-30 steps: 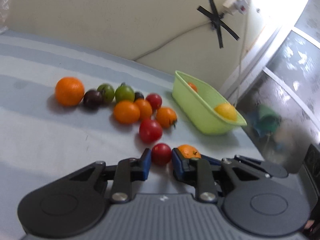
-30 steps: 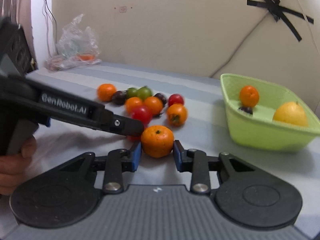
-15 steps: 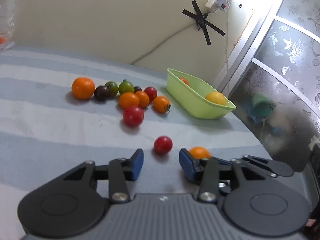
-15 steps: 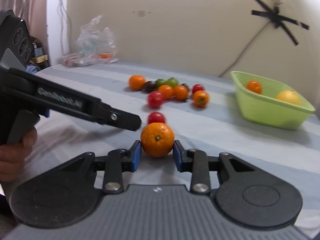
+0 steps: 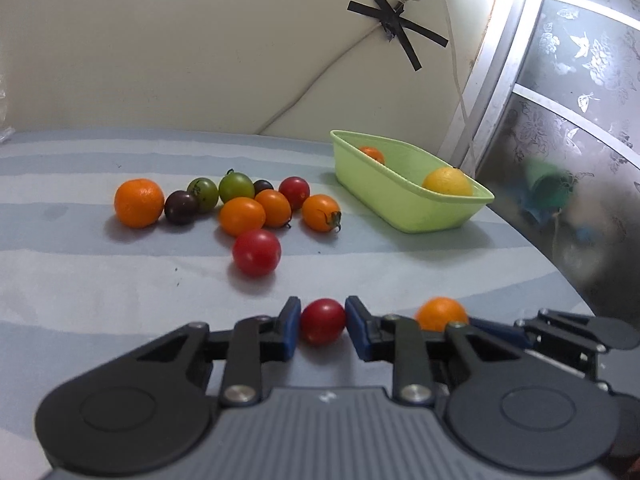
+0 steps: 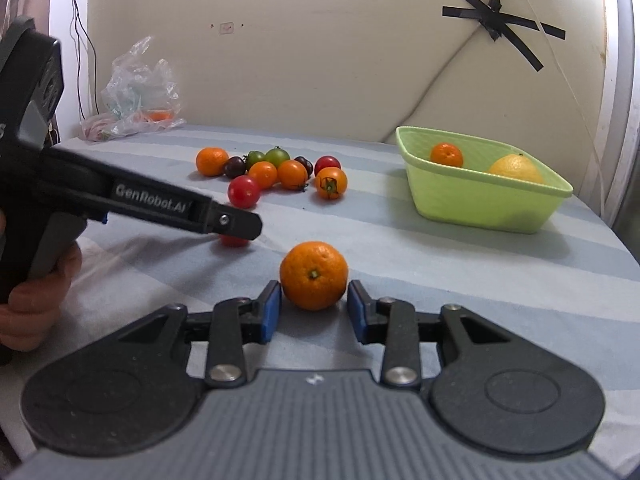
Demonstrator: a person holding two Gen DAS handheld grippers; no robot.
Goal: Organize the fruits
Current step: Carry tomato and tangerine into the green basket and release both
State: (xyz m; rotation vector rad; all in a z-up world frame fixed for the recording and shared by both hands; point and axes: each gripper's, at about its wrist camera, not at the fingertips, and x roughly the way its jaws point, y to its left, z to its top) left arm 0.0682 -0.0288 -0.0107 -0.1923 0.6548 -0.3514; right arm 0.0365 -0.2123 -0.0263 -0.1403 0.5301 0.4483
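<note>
My left gripper (image 5: 322, 328) is shut on a small red tomato (image 5: 322, 321) low over the striped cloth. My right gripper (image 6: 313, 306) has opened a little around an orange mandarin (image 6: 313, 274), which rests on the cloth between the pads with small gaps each side. The mandarin also shows in the left wrist view (image 5: 441, 313). A green basket (image 6: 480, 200) at the right holds a small orange (image 6: 446, 155) and a yellow lemon (image 6: 516, 169). The left gripper's arm (image 6: 160, 204) crosses the right wrist view, hiding most of its tomato (image 6: 234, 241).
A cluster of orange, red, green and dark tomatoes (image 5: 256, 200) with a mandarin (image 5: 139, 202) at its left lies mid-table. A lone red tomato (image 5: 256, 252) sits nearer. A plastic bag (image 6: 136, 96) lies at the far left. The table edge runs along the right.
My left gripper closed on the red tomato, which lay loose ahead of open jaws half a second ago. My right gripper's jaws widened, releasing the mandarin onto the cloth.
</note>
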